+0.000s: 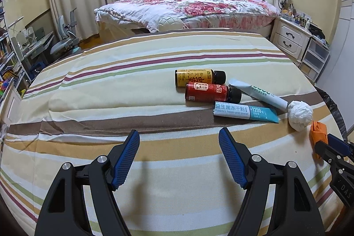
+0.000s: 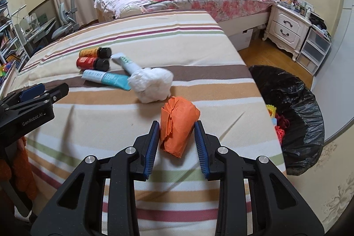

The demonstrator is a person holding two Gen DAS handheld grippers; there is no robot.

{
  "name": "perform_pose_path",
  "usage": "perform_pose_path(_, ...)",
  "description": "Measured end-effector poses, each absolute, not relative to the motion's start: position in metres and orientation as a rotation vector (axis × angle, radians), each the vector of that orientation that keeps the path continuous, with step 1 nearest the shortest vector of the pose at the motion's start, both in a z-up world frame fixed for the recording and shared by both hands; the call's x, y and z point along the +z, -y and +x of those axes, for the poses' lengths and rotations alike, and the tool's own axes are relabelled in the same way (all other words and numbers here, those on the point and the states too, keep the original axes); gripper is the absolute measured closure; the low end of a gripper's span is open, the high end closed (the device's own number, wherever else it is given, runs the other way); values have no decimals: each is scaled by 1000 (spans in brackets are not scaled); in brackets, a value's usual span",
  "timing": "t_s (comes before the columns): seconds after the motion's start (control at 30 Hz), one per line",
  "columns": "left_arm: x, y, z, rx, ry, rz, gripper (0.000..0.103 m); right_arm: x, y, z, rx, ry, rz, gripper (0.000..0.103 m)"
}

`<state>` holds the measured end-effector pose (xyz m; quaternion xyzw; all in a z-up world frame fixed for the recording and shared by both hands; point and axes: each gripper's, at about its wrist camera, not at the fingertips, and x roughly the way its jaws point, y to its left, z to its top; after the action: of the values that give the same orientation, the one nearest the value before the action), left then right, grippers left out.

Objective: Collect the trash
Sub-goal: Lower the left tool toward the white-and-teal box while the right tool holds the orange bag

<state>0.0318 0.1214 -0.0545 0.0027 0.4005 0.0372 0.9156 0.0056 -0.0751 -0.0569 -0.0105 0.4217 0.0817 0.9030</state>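
Note:
My right gripper (image 2: 177, 123) is shut on a crumpled orange paper wad (image 2: 179, 141) that rests on the striped cloth (image 2: 110, 125) near its right edge. The wad (image 1: 318, 132) also shows at the right margin of the left wrist view. Just beyond it lies a white tissue ball (image 2: 152, 85). Farther back are a teal sachet (image 1: 243, 112), a white sachet (image 1: 258, 94), a red bottle (image 1: 208, 92) and a yellow bottle (image 1: 194, 77), all lying flat. My left gripper (image 1: 179, 132) stands open over bare cloth with nothing between its fingers.
A bin lined with a black bag (image 2: 294, 103) stands on the floor right of the table and holds colourful scraps. Behind the table are a floral bed (image 1: 188, 6), a white nightstand (image 2: 285, 30) and plastic drawers. A desk and chair stand at the far left.

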Motion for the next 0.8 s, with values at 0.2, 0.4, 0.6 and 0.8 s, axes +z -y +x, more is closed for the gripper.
perform_pose_path(0.2,-55,-109,53,57,-838,2,31,-56,84,19,156,-865,-1,71)
perform_pose_path(0.4,-51,-90,71,40,-842,0,31,-59,88,22,158,-872,14,71)
perform_pose_path(0.6,-60,-84,91,54,-891,9,31,-63,91,23,164,-881,27,71)
perform_pose_path(0.8,-69,-87,82,31,-928,14,31,-64,92,23,169,-879,34,71)
